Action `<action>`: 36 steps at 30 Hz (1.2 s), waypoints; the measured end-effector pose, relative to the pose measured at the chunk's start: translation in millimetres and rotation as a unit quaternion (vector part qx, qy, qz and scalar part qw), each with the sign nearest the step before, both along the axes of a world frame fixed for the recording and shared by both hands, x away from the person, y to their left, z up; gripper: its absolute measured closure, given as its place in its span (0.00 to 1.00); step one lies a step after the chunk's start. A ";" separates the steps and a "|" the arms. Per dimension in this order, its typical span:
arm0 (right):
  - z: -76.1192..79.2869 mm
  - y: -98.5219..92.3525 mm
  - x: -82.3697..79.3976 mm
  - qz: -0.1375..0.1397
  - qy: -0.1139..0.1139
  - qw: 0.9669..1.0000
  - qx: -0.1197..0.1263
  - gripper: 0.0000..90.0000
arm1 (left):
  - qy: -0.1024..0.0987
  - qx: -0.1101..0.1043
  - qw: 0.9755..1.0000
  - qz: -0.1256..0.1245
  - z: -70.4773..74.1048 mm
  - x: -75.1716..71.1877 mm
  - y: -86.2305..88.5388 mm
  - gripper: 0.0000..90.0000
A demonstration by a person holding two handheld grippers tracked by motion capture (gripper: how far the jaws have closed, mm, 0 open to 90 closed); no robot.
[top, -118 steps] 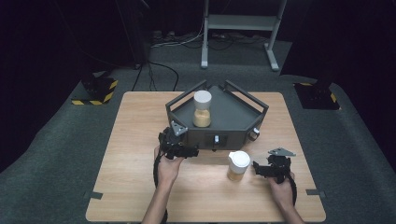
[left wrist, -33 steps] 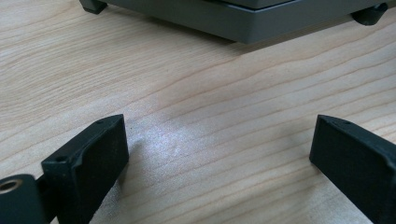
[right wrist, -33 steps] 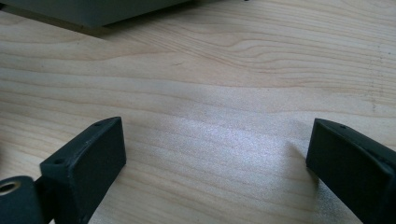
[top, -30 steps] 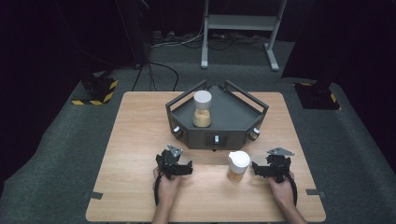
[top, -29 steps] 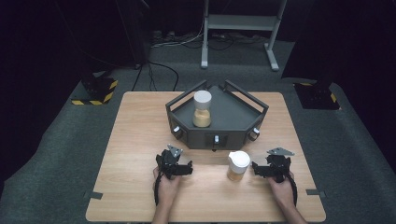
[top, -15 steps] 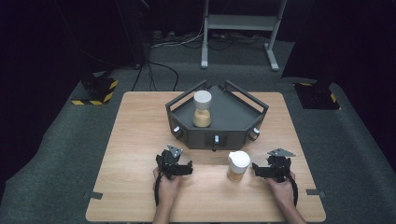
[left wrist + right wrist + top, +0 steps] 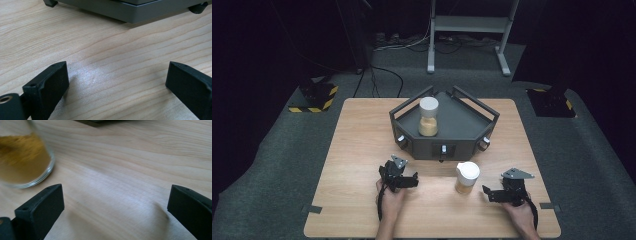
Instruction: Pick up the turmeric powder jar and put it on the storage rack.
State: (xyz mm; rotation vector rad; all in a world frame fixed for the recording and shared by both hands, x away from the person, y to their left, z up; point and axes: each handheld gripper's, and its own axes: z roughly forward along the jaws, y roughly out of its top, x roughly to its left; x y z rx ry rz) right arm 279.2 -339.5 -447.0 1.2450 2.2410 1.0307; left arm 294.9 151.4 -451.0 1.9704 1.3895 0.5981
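Note:
A glass jar with a white lid and yellow-brown filling stands on the wooden table in front of a dark grey tray. A second, similar jar stands on that tray. My right gripper lies right of the table jar and apart from it. Its jaws are open and point left. In the right gripper view the jar is blurred at the upper left, outside the jaws. My left gripper rests left of the jar, open over bare wood.
The tray's grey base with its black feet lies just ahead of the left gripper. Around the table is dark floor with a metal stand behind and yellow-black marked blocks at the back left.
My right gripper has drawn back from the table jar, toward the near edge and a little to the right. The left gripper and both jars have stayed put.

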 end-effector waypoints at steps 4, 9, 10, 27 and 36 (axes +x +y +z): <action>-0.3 0.6 -4.9 0.022 0.002 1.000 0.002 0.00 | 0.000 0.000 1.000 0.000 0.0 0.0 0.0 0.05; -1.0 2.8 -9.0 0.047 0.002 0.999 0.008 0.00 | 0.000 0.000 1.000 0.000 0.0 0.0 0.0 0.05; -0.9 3.7 -9.4 0.051 0.002 0.999 0.008 0.00 | 0.000 0.000 1.000 0.000 0.0 0.0 0.0 0.05; 0.7 23.2 -6.3 0.096 -0.007 0.995 0.026 0.02 | 0.000 0.000 1.000 0.000 0.0 0.0 0.0 0.05; 4.2 33.6 -3.9 0.109 -0.024 0.993 0.037 0.04 | 0.000 0.000 1.000 0.000 0.0 0.0 0.0 0.05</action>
